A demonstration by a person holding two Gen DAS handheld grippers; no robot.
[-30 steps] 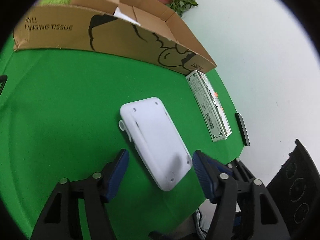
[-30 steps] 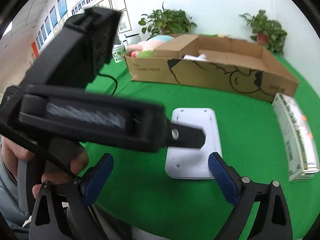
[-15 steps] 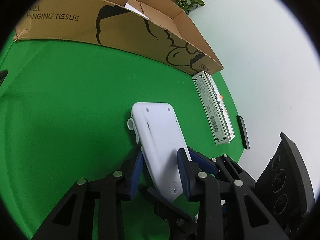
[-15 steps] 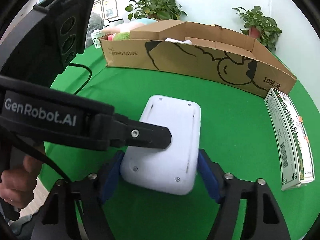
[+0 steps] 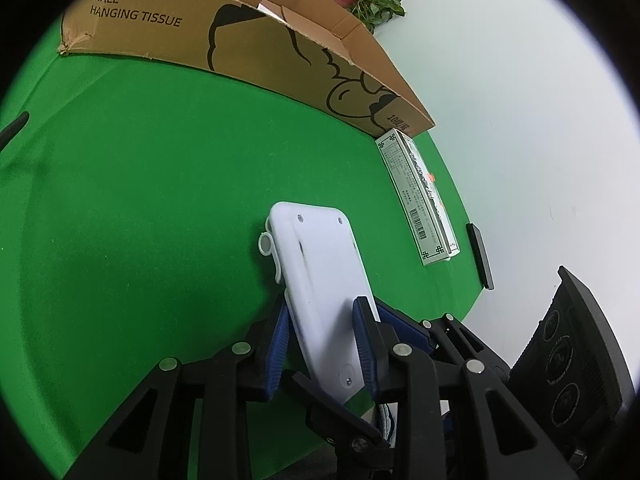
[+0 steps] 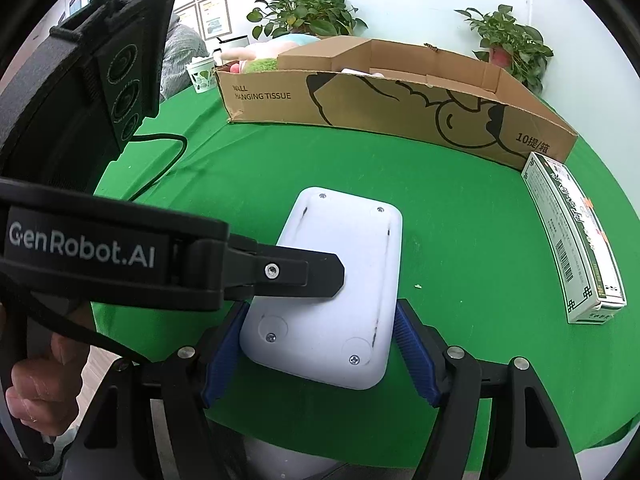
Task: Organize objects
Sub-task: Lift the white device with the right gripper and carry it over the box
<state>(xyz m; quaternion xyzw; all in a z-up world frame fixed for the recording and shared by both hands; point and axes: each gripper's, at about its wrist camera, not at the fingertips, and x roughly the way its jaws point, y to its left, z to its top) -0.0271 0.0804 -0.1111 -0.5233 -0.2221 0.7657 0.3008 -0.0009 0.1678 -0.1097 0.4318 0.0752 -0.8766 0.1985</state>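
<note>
At the near edge of the green tabletop (image 6: 460,216) the white device (image 6: 340,280) sits with its screwed underside up, and both grippers are on it. Right gripper (image 6: 316,352): jaws closed across the device's short near end, blue pads (image 6: 412,352) pressing its two long sides. Left gripper (image 5: 320,340): jaws clamped on the same device from its left flank, one finger lying over the upper face and the other beneath, so it pinches the thickness rather than the width. In the left wrist view the device looks tilted, near end raised off the cloth; whether the far end touches cannot be told.

Governing relation: the device's long axis runs away from the near edge toward the cardboard box (image 6: 400,96), which lies along the far edge with its open top facing up. Judgement: the box is the likely destination, and the carry would go forward along that axis, then over the front wall. Both hands share the near end, neither clearly nearer the box.

Toward the right edge, well apart from the device, a long printed carton (image 6: 576,240) lies with its far end just beside the box's right corner. Potted plants (image 6: 512,44) stand beyond the box.
</note>
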